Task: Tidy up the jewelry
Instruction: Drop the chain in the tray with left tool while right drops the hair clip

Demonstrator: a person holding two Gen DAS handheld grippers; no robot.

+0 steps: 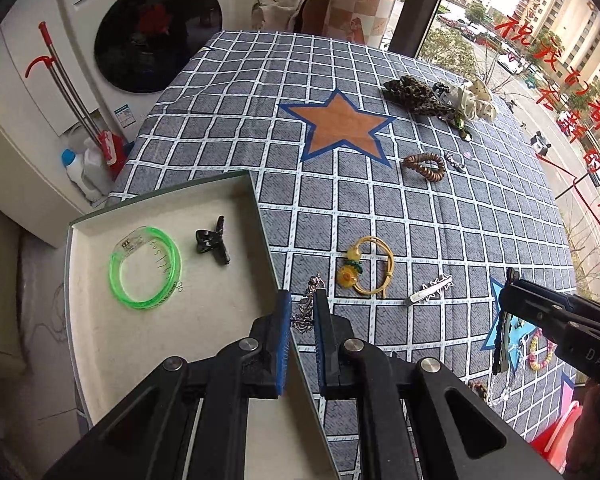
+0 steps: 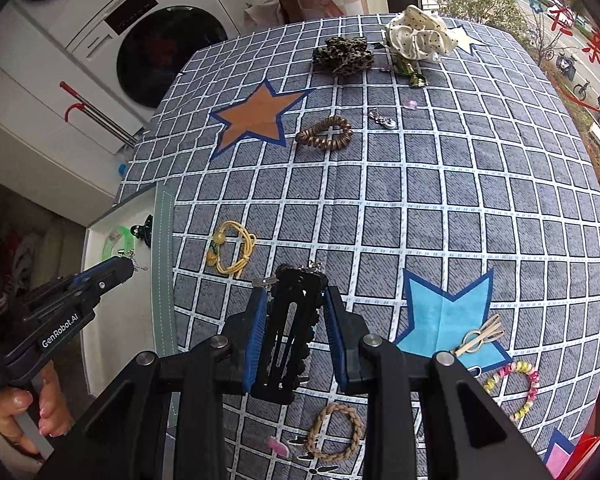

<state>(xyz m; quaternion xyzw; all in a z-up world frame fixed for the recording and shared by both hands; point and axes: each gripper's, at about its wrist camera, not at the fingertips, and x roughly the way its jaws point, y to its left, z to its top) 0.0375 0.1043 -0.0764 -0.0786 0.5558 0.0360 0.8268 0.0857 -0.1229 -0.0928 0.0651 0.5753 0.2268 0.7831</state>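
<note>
Two grippers grasp—left gripper pinching a silver chain (over the tray's rim), right gripper clamping a black hair clip.

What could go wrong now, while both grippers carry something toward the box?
1. The left gripper pinches a thin silver chain right above the box wall; the dangling part may catch the rim or fall outside.
2. The right gripper holds a black hair clip over the cloth; if it slips, it may land on the braided bracelet below.
</note>
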